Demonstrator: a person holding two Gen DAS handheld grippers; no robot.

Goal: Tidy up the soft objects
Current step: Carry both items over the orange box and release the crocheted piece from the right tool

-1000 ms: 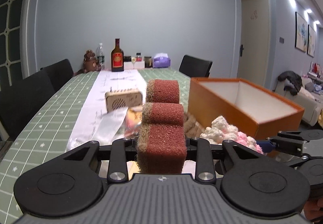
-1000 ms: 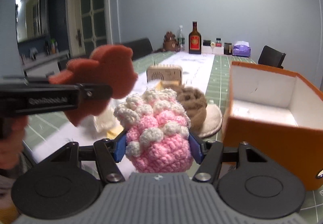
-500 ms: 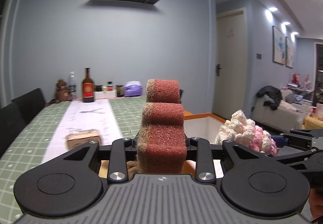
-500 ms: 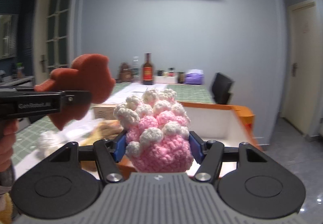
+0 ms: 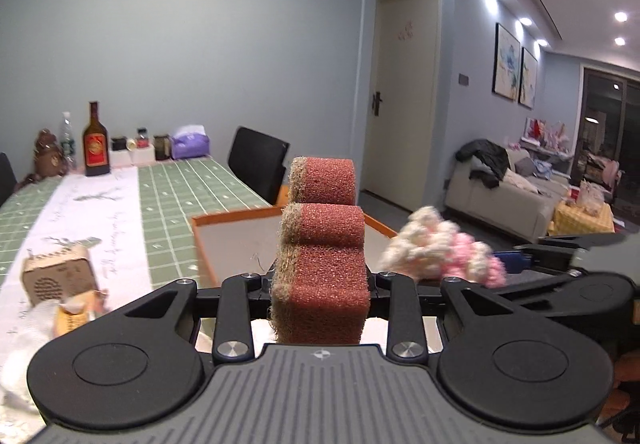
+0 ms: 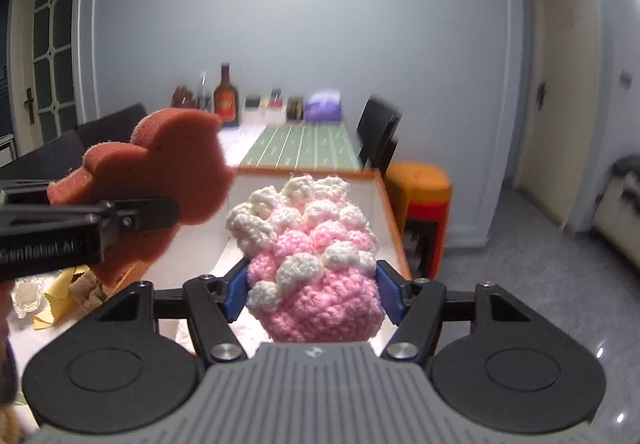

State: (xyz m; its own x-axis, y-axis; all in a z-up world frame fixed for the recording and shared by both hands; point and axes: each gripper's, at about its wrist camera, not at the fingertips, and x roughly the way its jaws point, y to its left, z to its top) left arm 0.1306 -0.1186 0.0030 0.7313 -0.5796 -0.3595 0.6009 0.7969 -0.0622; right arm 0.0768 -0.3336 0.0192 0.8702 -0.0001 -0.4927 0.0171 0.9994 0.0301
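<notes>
Green checked table (image 5: 172, 184): white runner (image 5: 100, 204), orange box (image 5: 224, 218), bottle (image 5: 95, 142).

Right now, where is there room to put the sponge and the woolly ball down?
Inside the orange box: its white floor looks bare. The green cloth beside it is free too. By the wooden speaker it is crowded with soft things.

Both wrist views close, facing orange box (image 5: 224, 222) (shared), far wall behind.

The left gripper (image 5: 320, 284) is squeezing a red sponge (image 5: 322, 252) between its fingers. The right gripper (image 6: 312, 288) is hugging a pink and white yarn ball (image 6: 312, 256) between its blue pads (image 6: 236, 290), beside the left one.
</notes>
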